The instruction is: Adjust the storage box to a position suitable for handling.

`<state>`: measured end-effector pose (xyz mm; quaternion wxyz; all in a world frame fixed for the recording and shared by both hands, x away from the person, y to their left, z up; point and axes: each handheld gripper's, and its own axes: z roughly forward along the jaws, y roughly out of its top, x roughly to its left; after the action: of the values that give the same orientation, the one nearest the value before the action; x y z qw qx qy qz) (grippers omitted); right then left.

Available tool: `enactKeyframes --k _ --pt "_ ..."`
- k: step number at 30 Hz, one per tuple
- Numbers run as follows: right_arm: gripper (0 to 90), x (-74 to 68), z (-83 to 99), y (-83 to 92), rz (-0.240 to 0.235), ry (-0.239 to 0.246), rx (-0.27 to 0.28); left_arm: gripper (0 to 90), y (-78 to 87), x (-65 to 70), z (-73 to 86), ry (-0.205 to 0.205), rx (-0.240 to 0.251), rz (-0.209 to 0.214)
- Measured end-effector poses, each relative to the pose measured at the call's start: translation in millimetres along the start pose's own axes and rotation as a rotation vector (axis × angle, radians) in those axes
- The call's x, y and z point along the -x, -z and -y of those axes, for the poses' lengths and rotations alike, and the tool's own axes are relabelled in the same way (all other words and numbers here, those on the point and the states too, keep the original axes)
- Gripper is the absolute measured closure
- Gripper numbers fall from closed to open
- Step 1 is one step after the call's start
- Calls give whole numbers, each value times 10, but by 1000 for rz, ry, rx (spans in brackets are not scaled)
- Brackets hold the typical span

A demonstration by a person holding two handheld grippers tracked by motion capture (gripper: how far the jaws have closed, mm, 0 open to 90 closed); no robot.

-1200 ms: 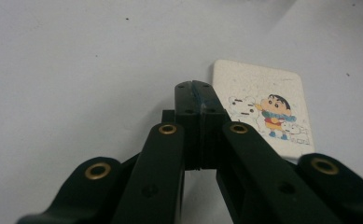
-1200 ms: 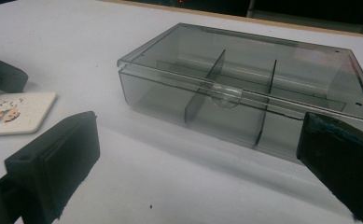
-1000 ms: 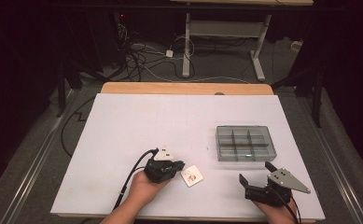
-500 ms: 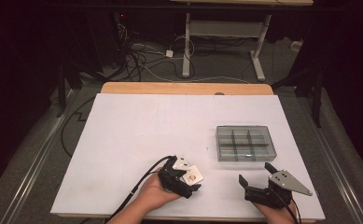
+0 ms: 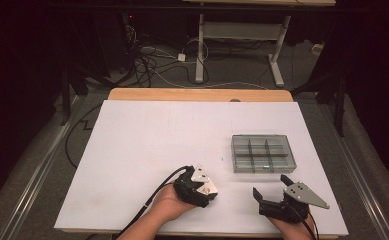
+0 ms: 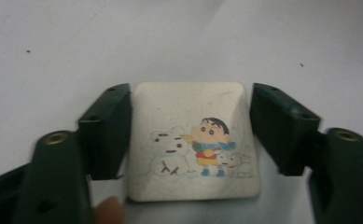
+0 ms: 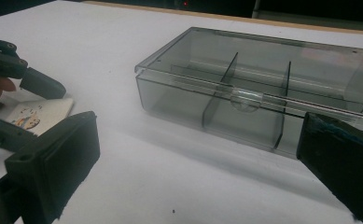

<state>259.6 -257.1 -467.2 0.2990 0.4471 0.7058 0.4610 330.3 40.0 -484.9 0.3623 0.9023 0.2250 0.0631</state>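
White square card with a cartoon print (image 6: pixel 191 148) lies flat on the white table (image 5: pixel 147 145); the left gripper (image 6: pixel 191 130) has moved over it, jaws just closing, not yet pressing. Right gripper (image 7: pixel 193 172) waits open near the clear compartment box (image 7: pixel 263 93).

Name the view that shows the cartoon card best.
The left gripper view: the cartoon card lies face-up between the jaws, its drawing readable. The right gripper view catches one corner; the high view only a pale sliver.
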Motion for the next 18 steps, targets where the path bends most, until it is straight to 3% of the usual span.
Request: enactKeyframes --k 11,18 --pt "0 16 10 15 3 4 -1 321 30 -34 10 2 10 16" --pt "0 20 -5 33 2 8 6 320 189 -103 52 36 61 10"
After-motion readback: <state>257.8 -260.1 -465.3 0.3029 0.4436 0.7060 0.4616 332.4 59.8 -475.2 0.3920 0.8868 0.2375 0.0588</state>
